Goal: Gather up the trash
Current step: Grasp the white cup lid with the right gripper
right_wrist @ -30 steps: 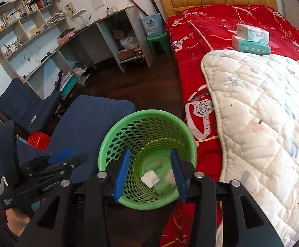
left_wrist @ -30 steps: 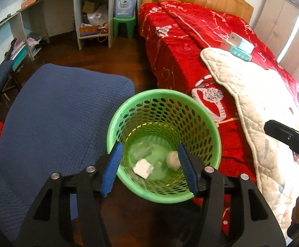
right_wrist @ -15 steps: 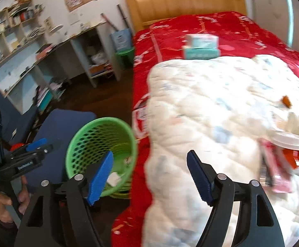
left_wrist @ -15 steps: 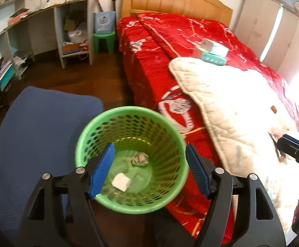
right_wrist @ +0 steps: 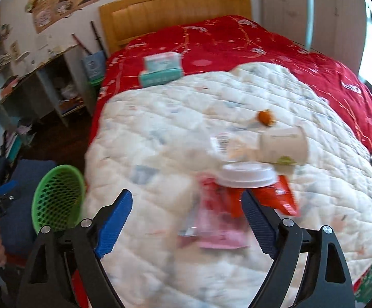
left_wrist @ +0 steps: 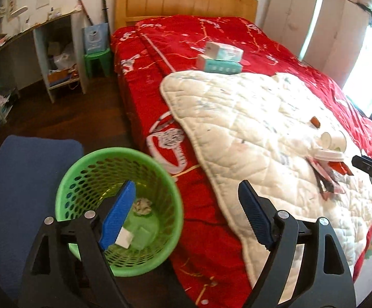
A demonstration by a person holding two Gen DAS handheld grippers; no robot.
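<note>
Right wrist view: right gripper (right_wrist: 186,218) is hanging over the white quilt (right_wrist: 160,133), its jaws having just been opening, now wide with nothing between them.
Left wrist view: left gripper (left_wrist: 186,215) is hovering beside the green basket (left_wrist: 160,179), jaws likewise just opened wide and empty.
Trash on bed: a pile is lying on the quilt; a pink wrapper (right_wrist: 219,231), red packets (right_wrist: 280,200), a white lid (right_wrist: 247,177), a toppled paper cup (right_wrist: 283,146) and a small orange scrap (right_wrist: 265,118), blurred here.
Trash already in: a crumpled wad (left_wrist: 142,206) and a white piece (left_wrist: 124,237) are sitting in the basket.
Step in hand: I judge the right gripper is heading for the pile.
Next move: lowering the open jaws around the nearest item, probably the pink wrapper, and pinching without catching the quilt.
</note>
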